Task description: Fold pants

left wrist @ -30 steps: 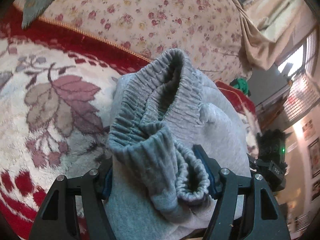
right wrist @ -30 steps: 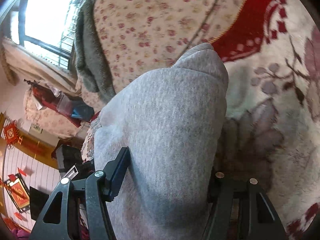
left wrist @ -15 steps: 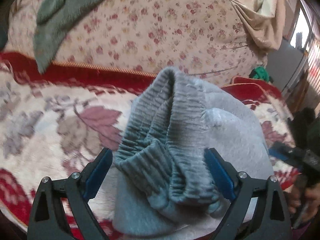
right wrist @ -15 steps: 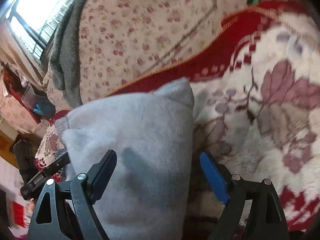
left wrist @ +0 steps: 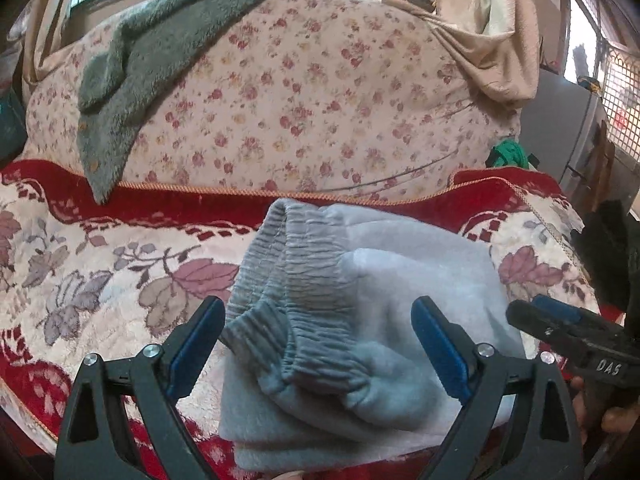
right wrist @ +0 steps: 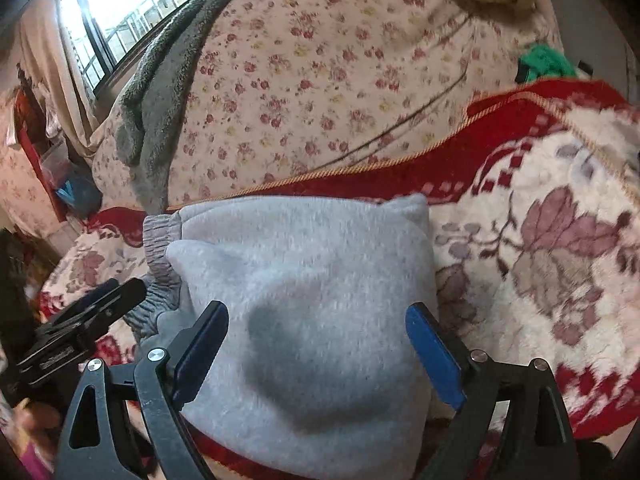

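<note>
Grey sweatpants lie in a compact folded bundle on the red-and-cream floral blanket, lower centre of both views. Elastic waistband sits on top at the bundle's left side in the left wrist view; plain fleece shows to its right.

Left gripper: jaws spread wide either side of the bundle, pinching nothing. Right gripper: likewise spread, cloth lying slack between the blue pads, no grip.

Floral cushion fills upper frame behind, with a grey-green fleece throw draped upper left.

Judgement: folding looks essentially finished, with several layers stacked and edges roughly squared. Left, at most: smoothing the waistband hump.
</note>
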`<move>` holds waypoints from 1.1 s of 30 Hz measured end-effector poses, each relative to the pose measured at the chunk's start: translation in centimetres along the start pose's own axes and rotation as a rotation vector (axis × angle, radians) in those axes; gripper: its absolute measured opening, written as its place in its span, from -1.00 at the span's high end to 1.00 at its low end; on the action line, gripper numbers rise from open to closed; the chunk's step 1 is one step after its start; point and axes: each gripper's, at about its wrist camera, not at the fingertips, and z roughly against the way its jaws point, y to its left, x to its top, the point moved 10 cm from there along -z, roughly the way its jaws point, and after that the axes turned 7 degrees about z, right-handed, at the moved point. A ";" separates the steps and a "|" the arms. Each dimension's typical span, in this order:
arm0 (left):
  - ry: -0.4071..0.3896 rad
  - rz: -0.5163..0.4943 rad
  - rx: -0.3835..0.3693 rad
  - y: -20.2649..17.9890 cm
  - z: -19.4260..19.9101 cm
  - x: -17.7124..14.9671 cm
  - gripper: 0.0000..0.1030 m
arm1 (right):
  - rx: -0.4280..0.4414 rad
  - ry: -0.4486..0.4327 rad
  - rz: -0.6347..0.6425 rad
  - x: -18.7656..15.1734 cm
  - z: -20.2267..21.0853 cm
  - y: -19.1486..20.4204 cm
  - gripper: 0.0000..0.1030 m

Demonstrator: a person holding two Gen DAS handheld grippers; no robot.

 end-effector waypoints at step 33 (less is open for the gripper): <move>-0.050 -0.015 0.021 -1.8 2.6 -0.3 -0.82 | -0.013 -0.017 0.067 -0.6 1.7 2.6 -0.84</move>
